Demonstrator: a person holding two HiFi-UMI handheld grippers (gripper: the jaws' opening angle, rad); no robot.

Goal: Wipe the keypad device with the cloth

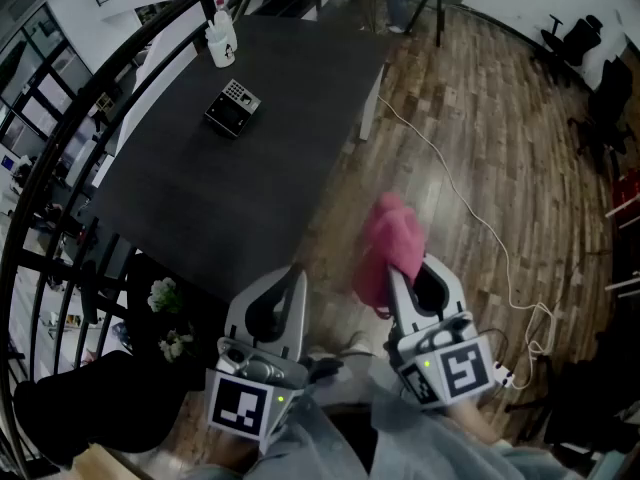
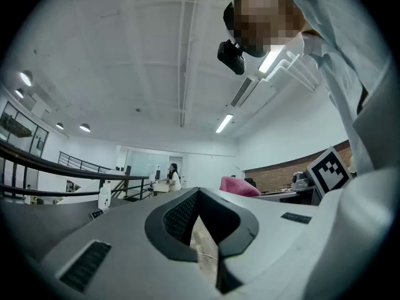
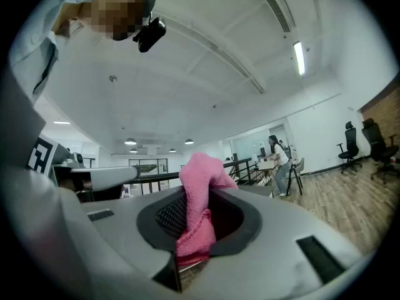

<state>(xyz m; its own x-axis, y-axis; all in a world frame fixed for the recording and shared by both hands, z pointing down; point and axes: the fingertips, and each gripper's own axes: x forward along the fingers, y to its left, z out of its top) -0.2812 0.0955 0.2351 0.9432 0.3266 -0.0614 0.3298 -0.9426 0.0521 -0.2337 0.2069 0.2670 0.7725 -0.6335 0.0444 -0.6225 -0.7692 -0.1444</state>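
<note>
We have the right gripper (image 1: 408, 274) clamped on the pink cloth (image 1: 388, 240). The right gripper view shows the cloth (image 3: 199, 212) pinched between the two jaws, with a bunch sticking up past the tips and a tail hanging below. The left gripper (image 1: 293, 271) carries nothing. In its own view the left gripper (image 2: 199, 190) has its jaws brought together at the tips, with only floor visible through the gap behind them.

Both grippers sit low in the head view, at about 6 o'clock, close to our body and off the near corner of the dark table (image 1: 250, 193). The cloth hangs over the wooden floor (image 1: 470, 158), not over the tabletop.

The keypad device (image 1: 233, 107) lies flat on the table toward the far end, at roughly 11 o'clock from the grippers and well apart from both. A white bottle (image 1: 221, 40) stands just beyond it at 12 o'clock of the device. A white cable (image 1: 470, 213) runs over the floor at 3 o'clock.

Progress: the cloth is secured, so the pickup is done. We judge that no wiping has started, as the cloth touches nothing. What is left is carrying the cloth out toward 11 o'clock, landing it on the keypad face and rubbing across. The free left gripper could steady the device.
</note>
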